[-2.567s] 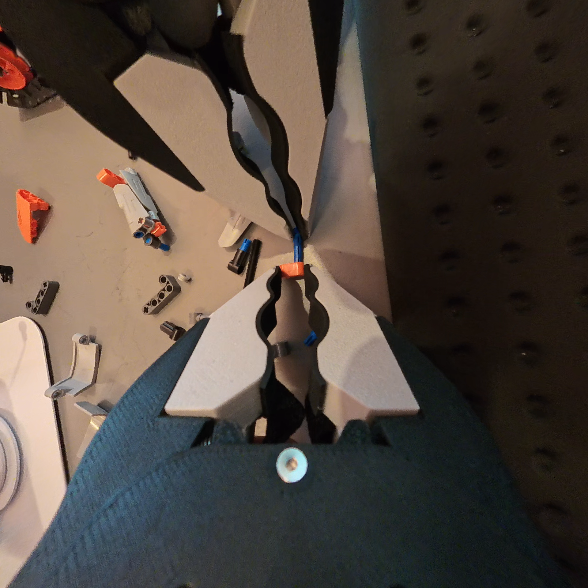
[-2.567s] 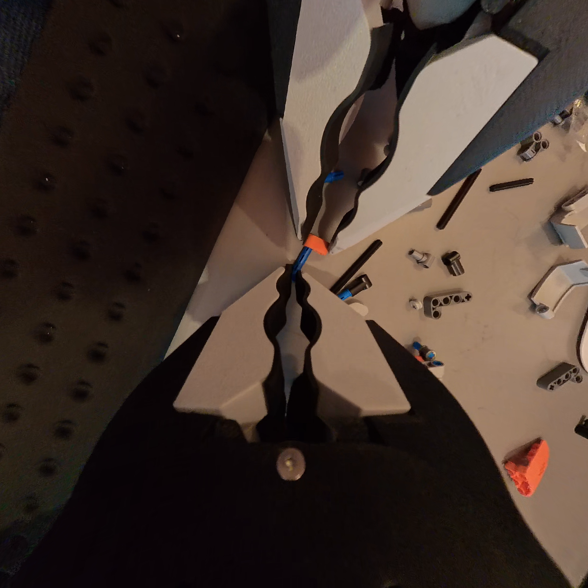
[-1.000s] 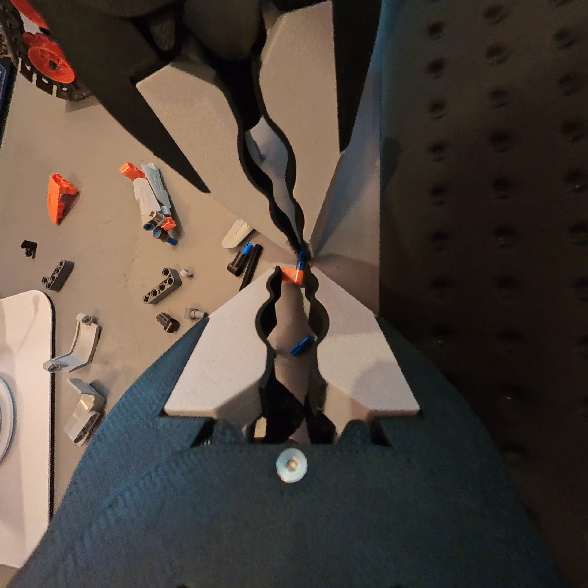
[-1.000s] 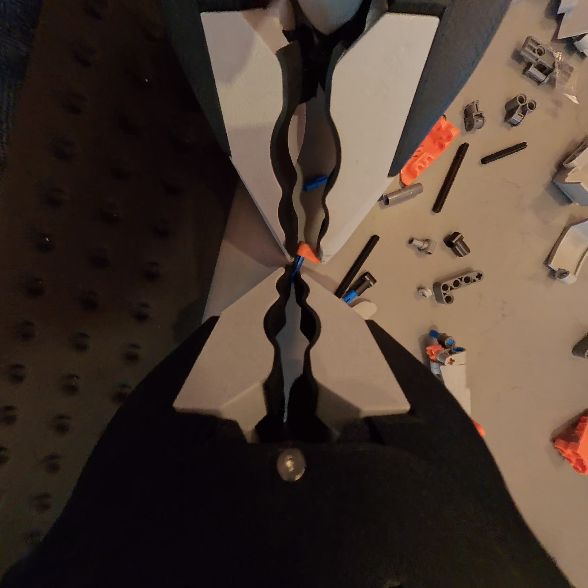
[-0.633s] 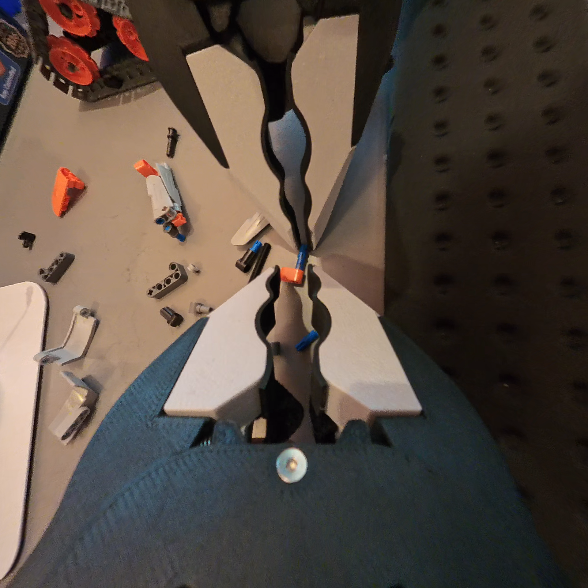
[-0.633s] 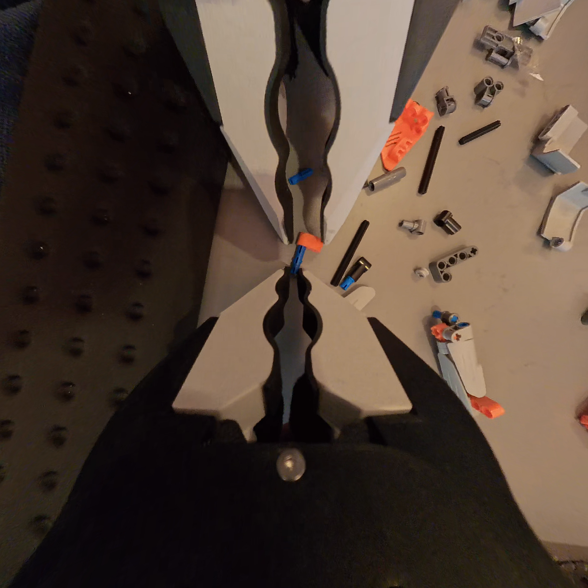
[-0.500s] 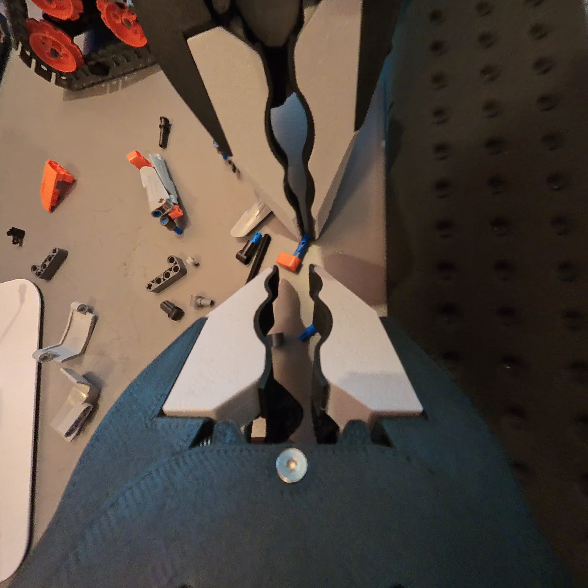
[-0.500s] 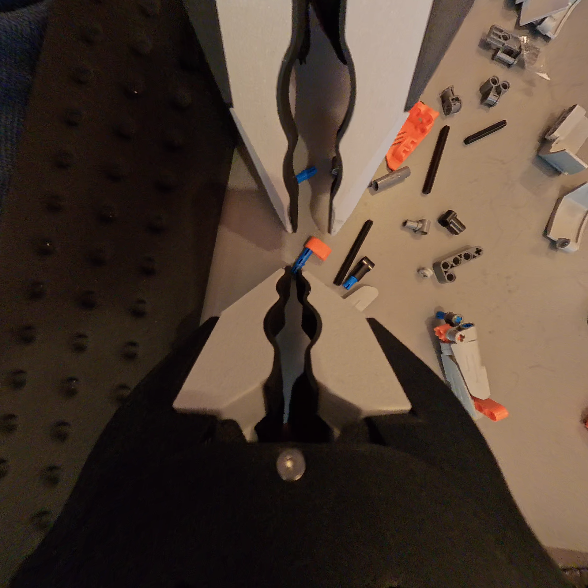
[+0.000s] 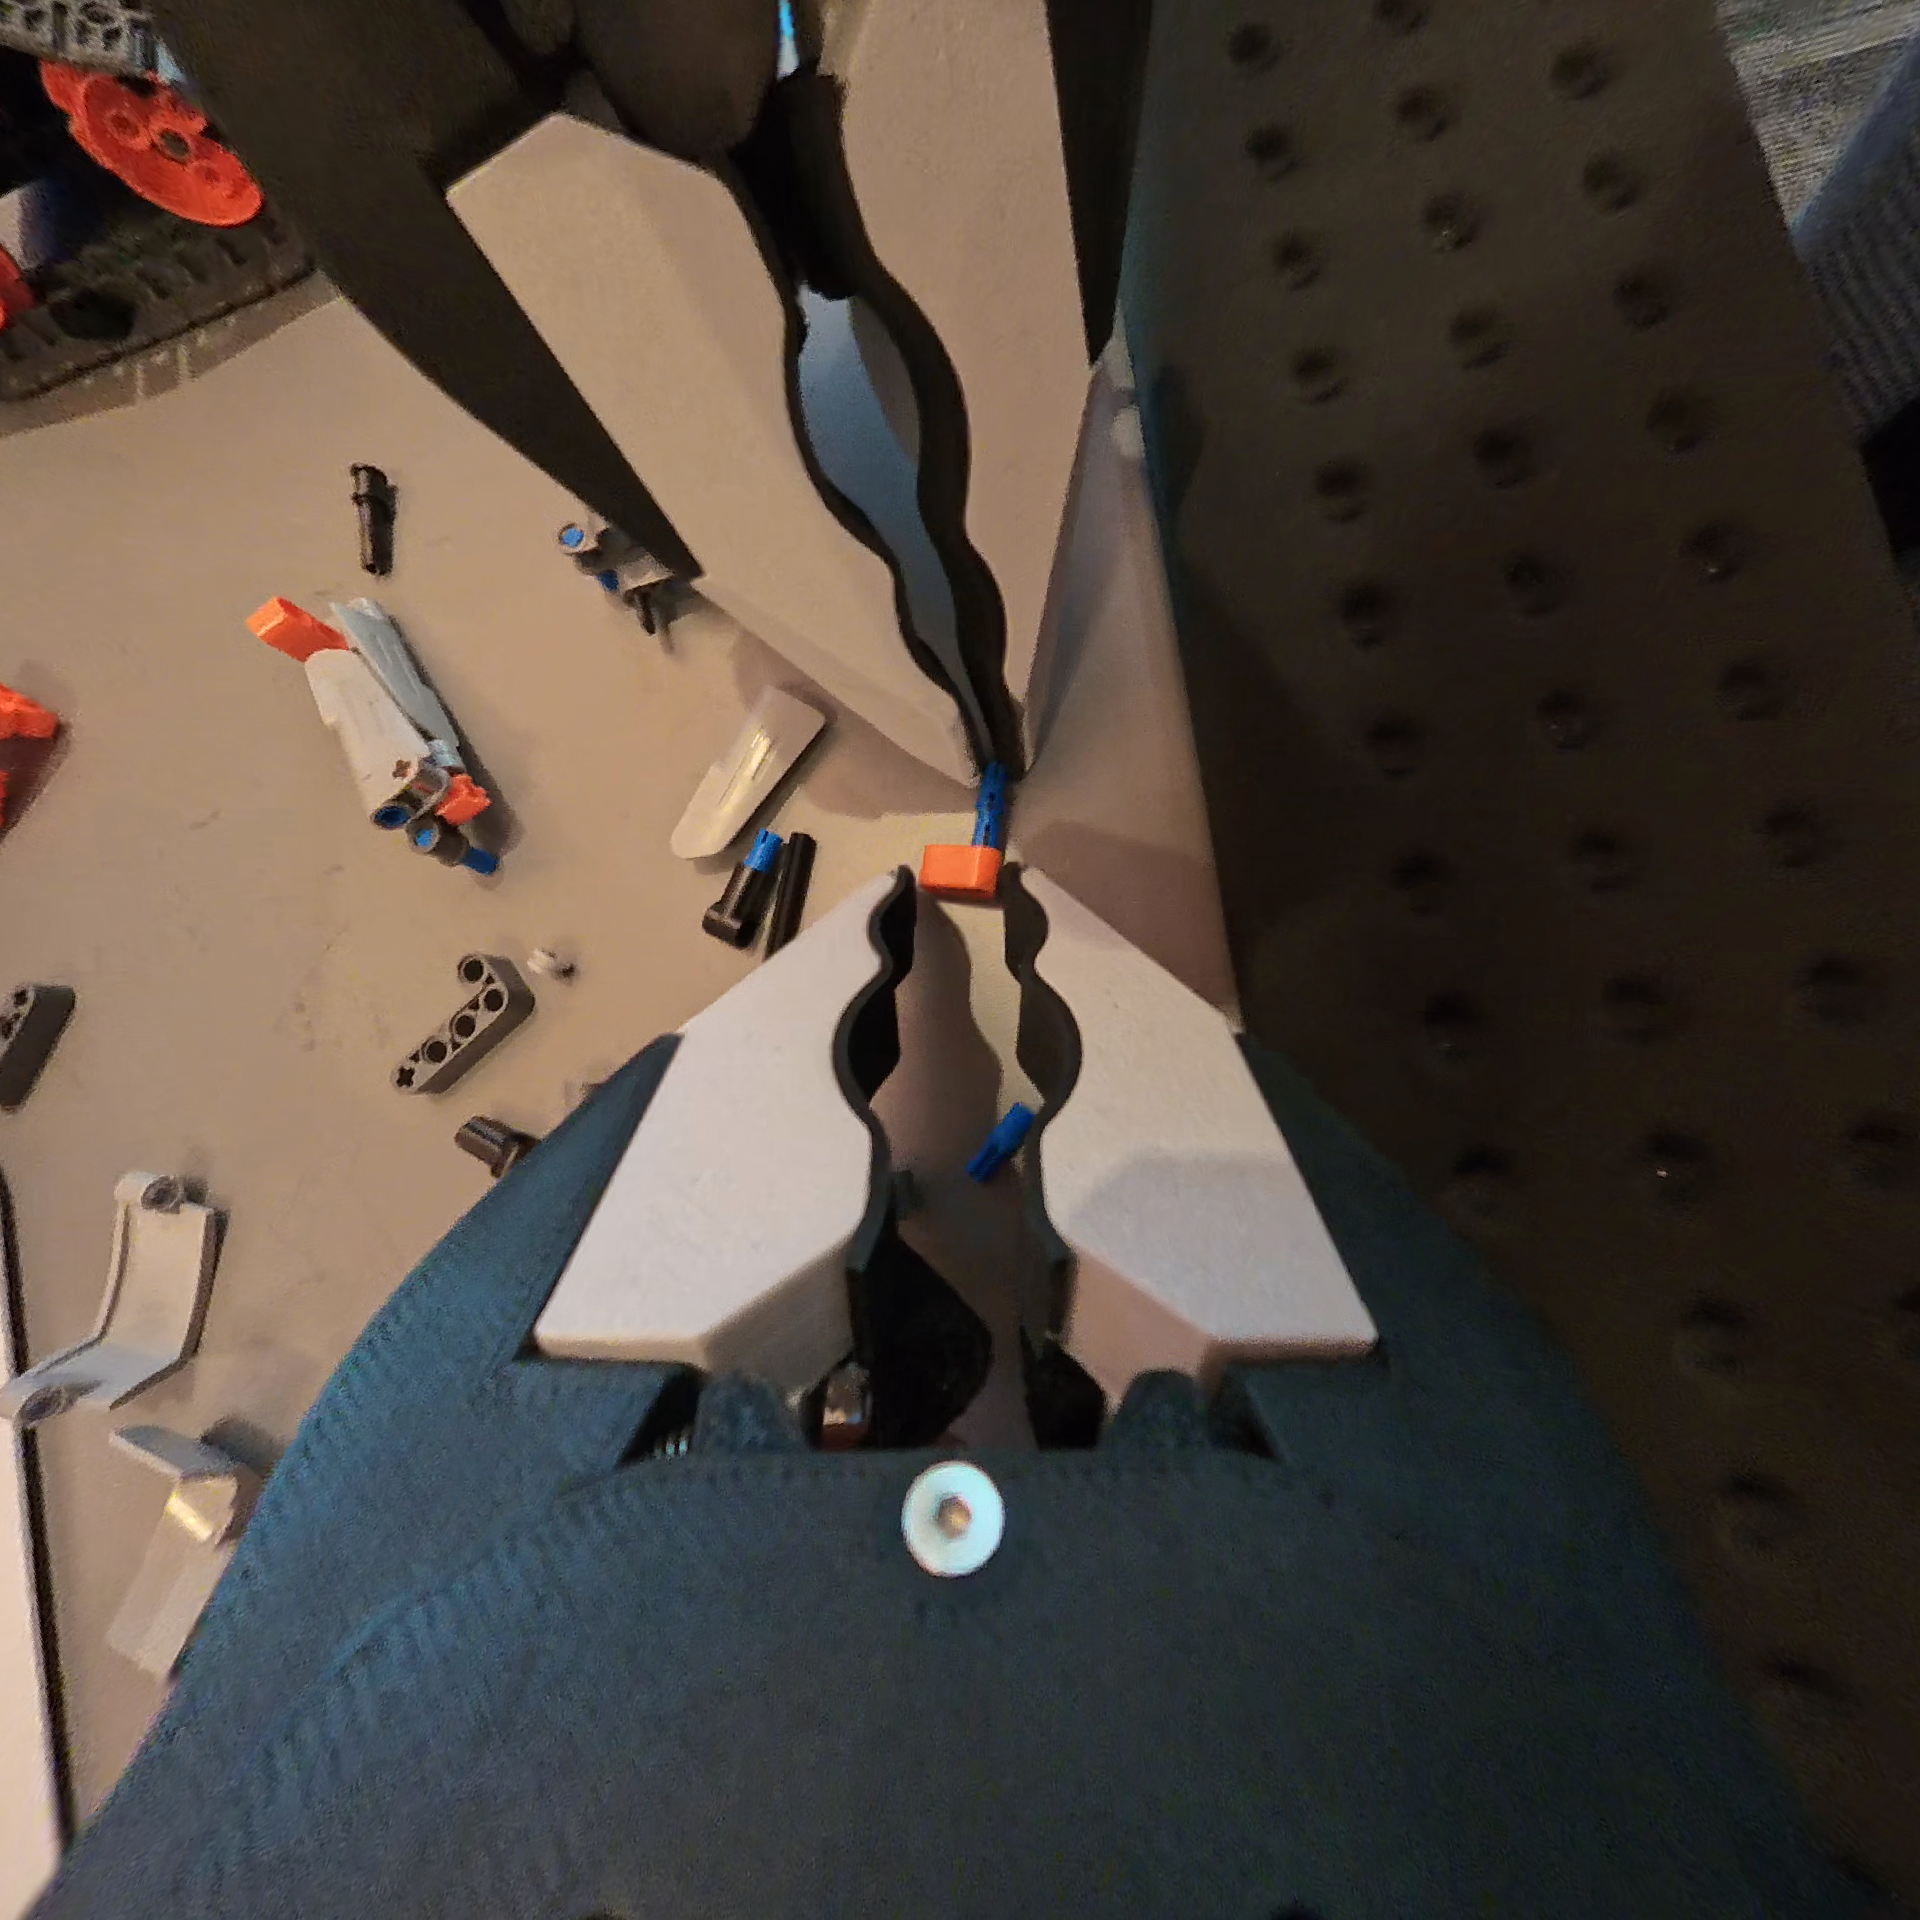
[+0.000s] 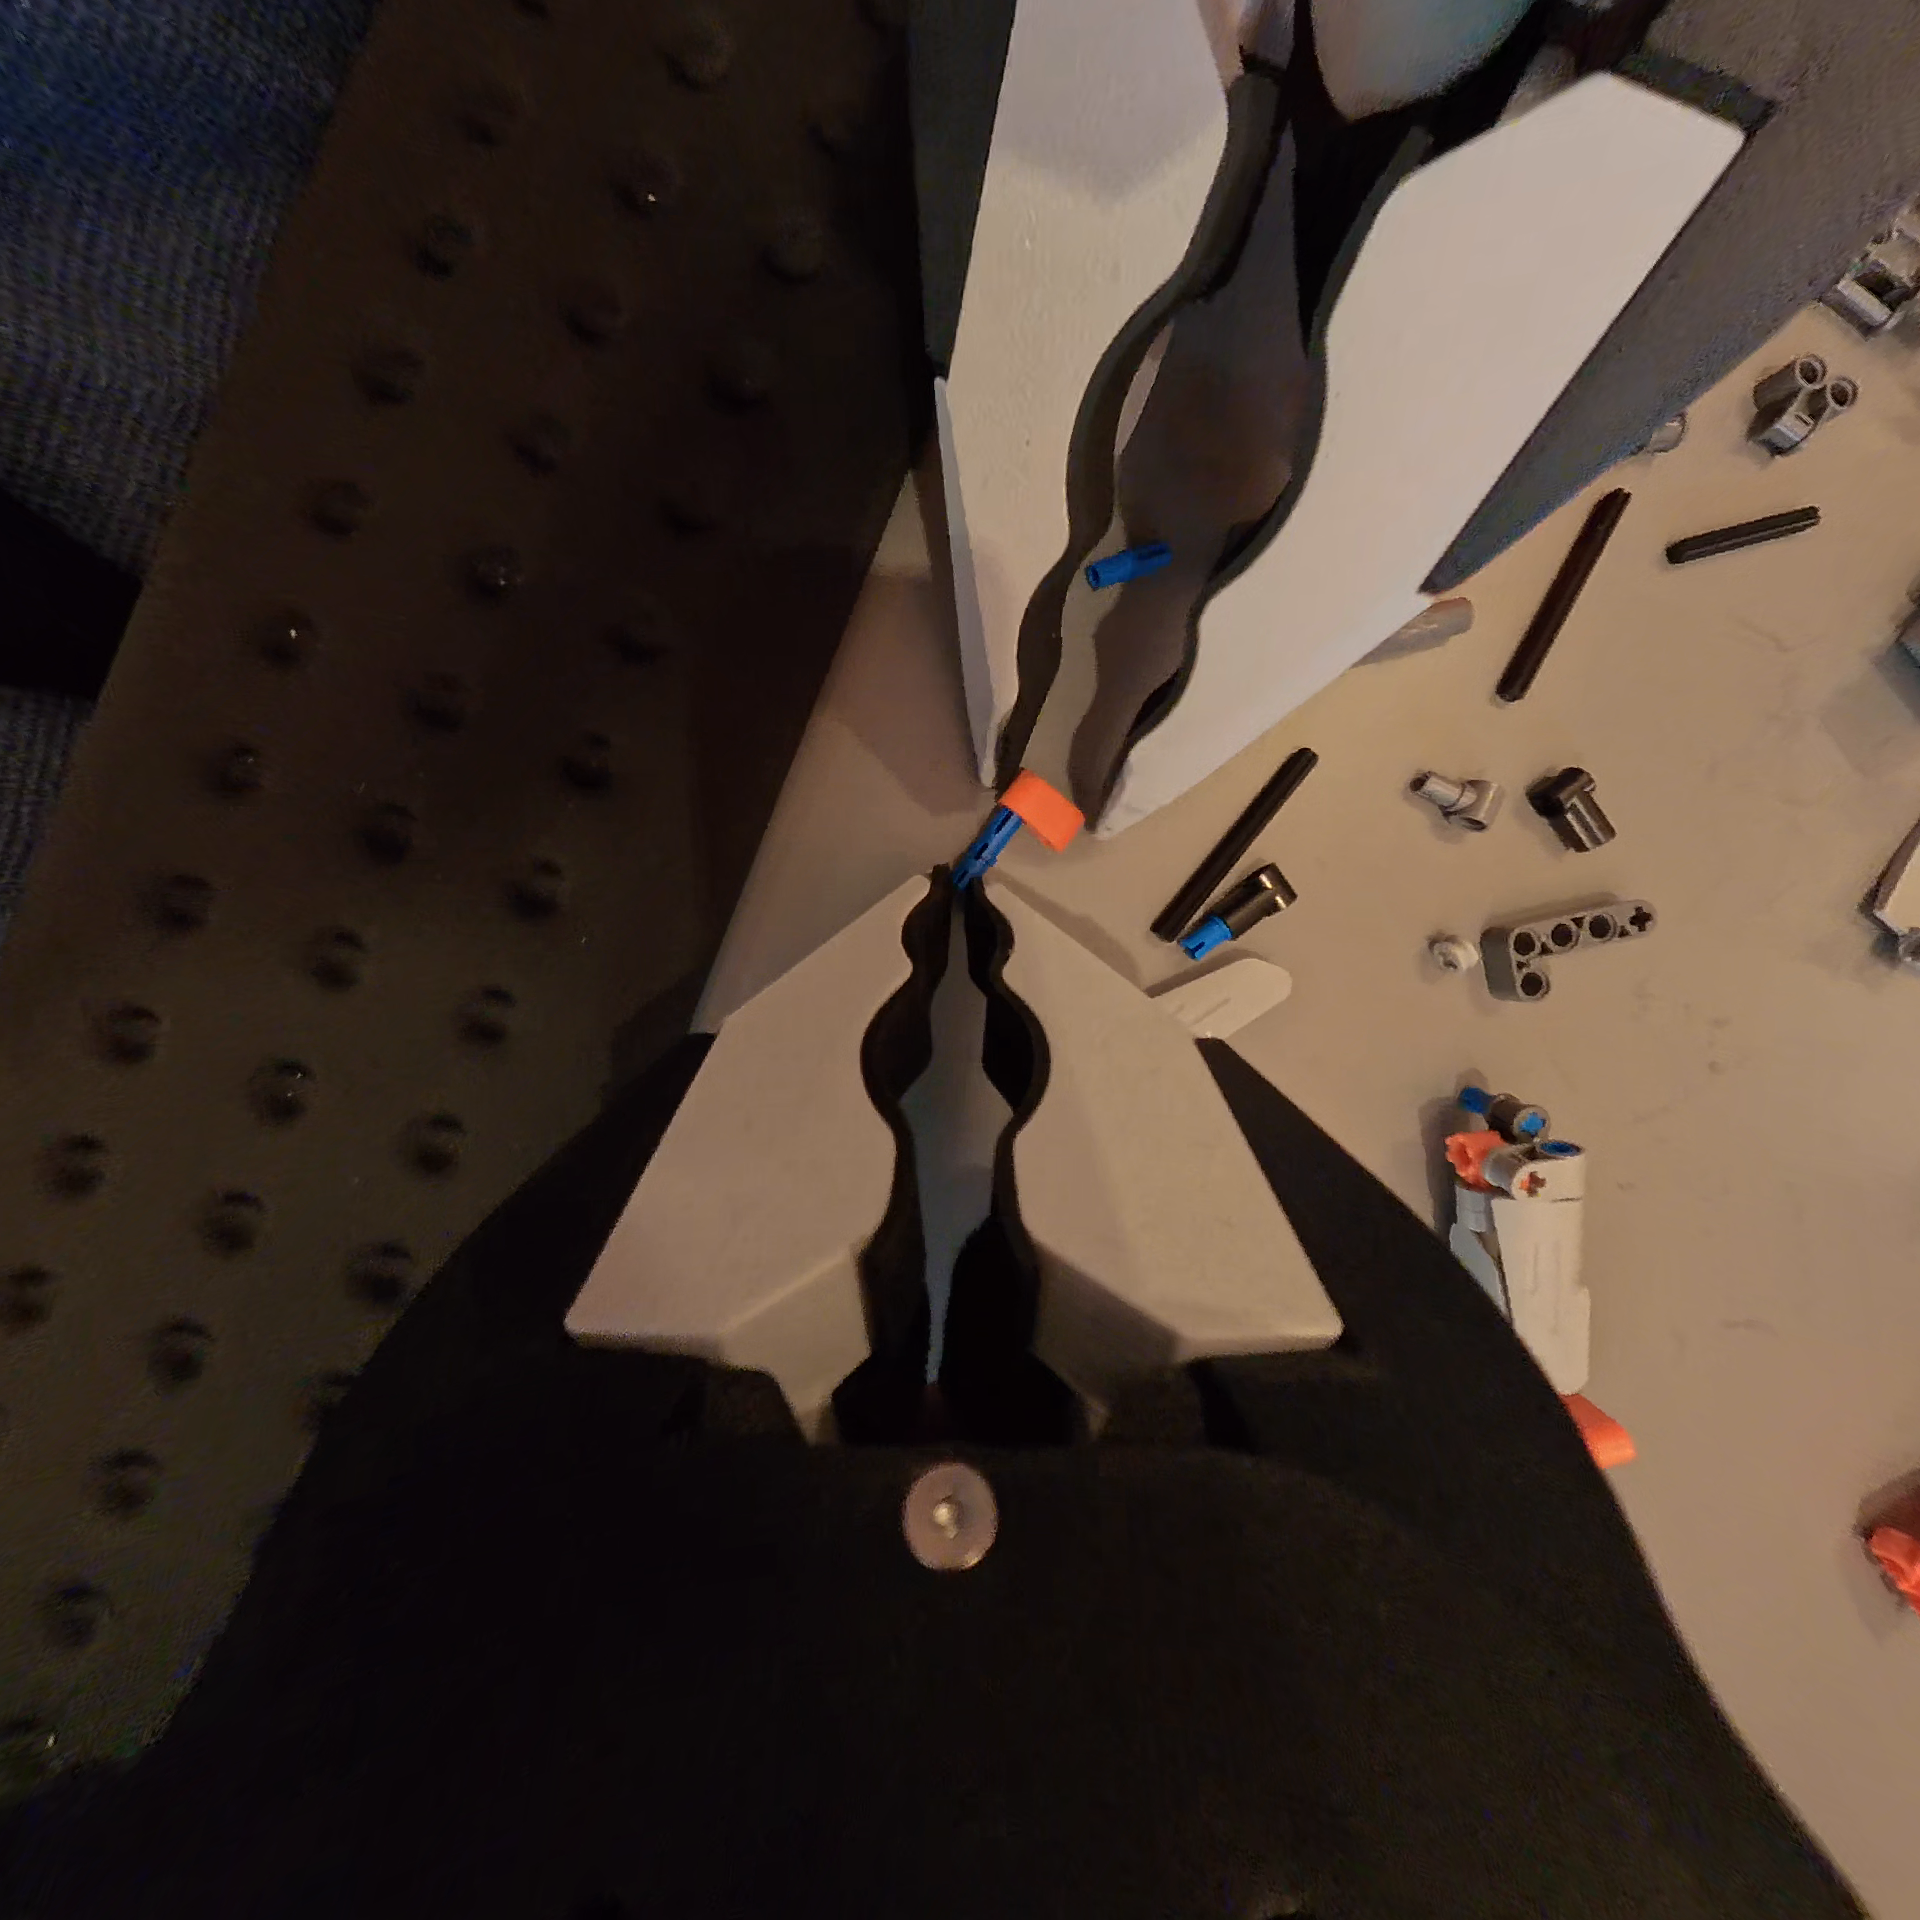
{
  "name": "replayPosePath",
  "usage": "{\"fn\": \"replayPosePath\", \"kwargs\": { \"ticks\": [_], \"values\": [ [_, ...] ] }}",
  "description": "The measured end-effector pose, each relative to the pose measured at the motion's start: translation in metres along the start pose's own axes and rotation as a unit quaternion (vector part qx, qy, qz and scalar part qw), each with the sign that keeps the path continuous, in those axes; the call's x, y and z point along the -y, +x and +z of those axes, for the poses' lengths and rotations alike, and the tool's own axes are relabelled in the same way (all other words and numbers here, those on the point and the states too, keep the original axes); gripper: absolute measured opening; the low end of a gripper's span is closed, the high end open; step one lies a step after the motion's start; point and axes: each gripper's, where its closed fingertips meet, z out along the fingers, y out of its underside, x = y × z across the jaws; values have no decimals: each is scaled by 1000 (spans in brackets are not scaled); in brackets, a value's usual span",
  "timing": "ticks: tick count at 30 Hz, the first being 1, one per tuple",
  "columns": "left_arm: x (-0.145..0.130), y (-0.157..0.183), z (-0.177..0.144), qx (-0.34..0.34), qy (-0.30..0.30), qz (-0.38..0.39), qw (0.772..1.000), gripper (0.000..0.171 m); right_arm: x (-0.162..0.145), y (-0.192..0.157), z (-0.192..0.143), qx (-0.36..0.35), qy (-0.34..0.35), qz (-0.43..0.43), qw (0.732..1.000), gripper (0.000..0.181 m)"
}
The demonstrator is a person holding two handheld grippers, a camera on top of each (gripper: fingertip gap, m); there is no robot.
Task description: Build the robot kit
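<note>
Right gripper [image 10: 961,883] on blue pin [image 10: 985,846]

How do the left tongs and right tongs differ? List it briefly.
The left tongs have a teal body; the right tongs a black one. The left tongs stand slightly apart around the orange bush, grip unclear; the right tongs are shut on the blue pin. Both have pale fingers with wavy dark pads.

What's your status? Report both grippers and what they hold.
Right gripper shut on blue pin. Left gripper at orange bush on the pin's far end, grip unclear. Loose parts on grey table; nothing between the tips.
</note>
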Motion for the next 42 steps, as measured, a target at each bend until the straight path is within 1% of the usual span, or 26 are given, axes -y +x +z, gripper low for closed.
{"fn": "replayPosePath", "kwargs": {
  "ticks": [2,7,11,18,24,28,30,39,42],
  "values": [
    [1,0,1,-10,-1,-5,1000,17,-1,-2,-1,8,-1,-11,1000,1],
    [3,4,3,-43,7,-26,999,14,-3,-5,-2,18,-11,-26,999,1],
    [3,5,3,-49,9,-26,998,14,-3,-6,-2,22,-10,-28,999,1],
    [4,7,3,-27,18,-30,999,13,-3,-5,-2,11,-1,-1,1000,0],
    [5,8,3,-11,14,-14,1000,13,-2,-5,-2,8,-3,18,1000,0],
    [5,8,4,1,16,-14,1000,12,-2,-5,-2,8,8,37,999,0],
    [5,8,3,10,13,-5,1000,12,-1,-5,-2,5,9,39,999,0],
    [6,7,4,12,19,-3,1000,13,3,-5,0,1,19,56,998,0],
    [6,7,4,20,24,-2,1000,13,3,-5,1,-6,15,46,999,0]
  ]
}}
